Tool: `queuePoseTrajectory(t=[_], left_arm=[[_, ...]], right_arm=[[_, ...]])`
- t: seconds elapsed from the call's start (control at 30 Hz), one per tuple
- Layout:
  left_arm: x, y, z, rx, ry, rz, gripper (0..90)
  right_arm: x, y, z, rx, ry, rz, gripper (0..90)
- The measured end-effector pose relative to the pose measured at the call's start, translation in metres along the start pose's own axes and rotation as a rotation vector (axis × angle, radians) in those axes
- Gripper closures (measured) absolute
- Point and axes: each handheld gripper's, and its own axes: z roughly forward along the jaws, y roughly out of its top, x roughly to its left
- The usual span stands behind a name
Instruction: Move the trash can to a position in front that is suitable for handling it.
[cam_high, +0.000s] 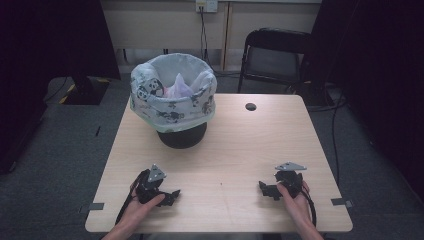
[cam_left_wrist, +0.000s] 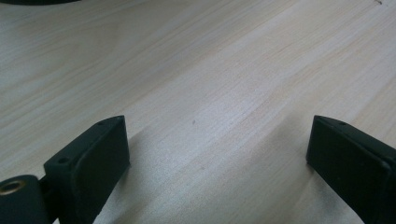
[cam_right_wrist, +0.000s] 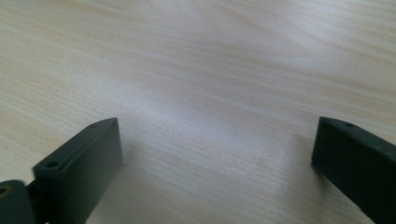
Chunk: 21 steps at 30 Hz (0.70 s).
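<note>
Both forearms enter from the near edge of the worktop (cam_high: 220, 150), each hand gripping one tool. Left hand-held gripper (cam_high: 171, 196) sits low at the near left of the wooden surface, its jaws pointing inward toward the centre; in the left gripper view the left hand-held gripper (cam_left_wrist: 217, 149) has its jaws spread wide with bare wood grain between them and nothing held. Right hand-held gripper (cam_high: 265, 190) sits low at the near right, its jaws also turned inward; in the right gripper view the right hand-held gripper (cam_right_wrist: 217, 149) likewise has its jaws wide apart over bare wood, holding nothing. The two tools are well apart from each other, roughly level along the near edge.

Farther back, on the left half of the far side, stands a black waste bin (cam_high: 182, 137) lined with a white patterned bin bag (cam_high: 170, 107) folded over the rim. Crumpled pale waste (cam_high: 178, 87) lies inside. The bin is well apart from both tools.

Behind the far right corner stands a black folding chair (cam_high: 275, 55) on the grey floor
</note>
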Motion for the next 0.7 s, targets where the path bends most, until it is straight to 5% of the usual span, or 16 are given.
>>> queuePoseTrajectory(t=[0.13, 0.27, 0.53, 0.7], left_arm=[[0.0, 0.0, -0.001, 0.0, 0.0, -0.001, 6.0], [0.002, 0.0, -0.006, -0.007, -0.021, -0.011, 17.2], [0.0, 0.006, -0.016, -0.032, -0.055, 0.003, 16.5], [0.002, 0.014, -0.02, -0.066, -0.046, -0.035, 17.6]], right_arm=[[-0.002, 0.001, -0.003, -0.01, -0.014, 0.019, 14.9], [-0.001, 0.002, -0.005, -0.006, 0.012, 0.018, 15.4], [0.003, 0.004, -0.01, -0.031, 0.073, -0.017, 16.9], [0.01, 0.009, -0.013, -0.059, 0.135, -0.026, 17.1]])
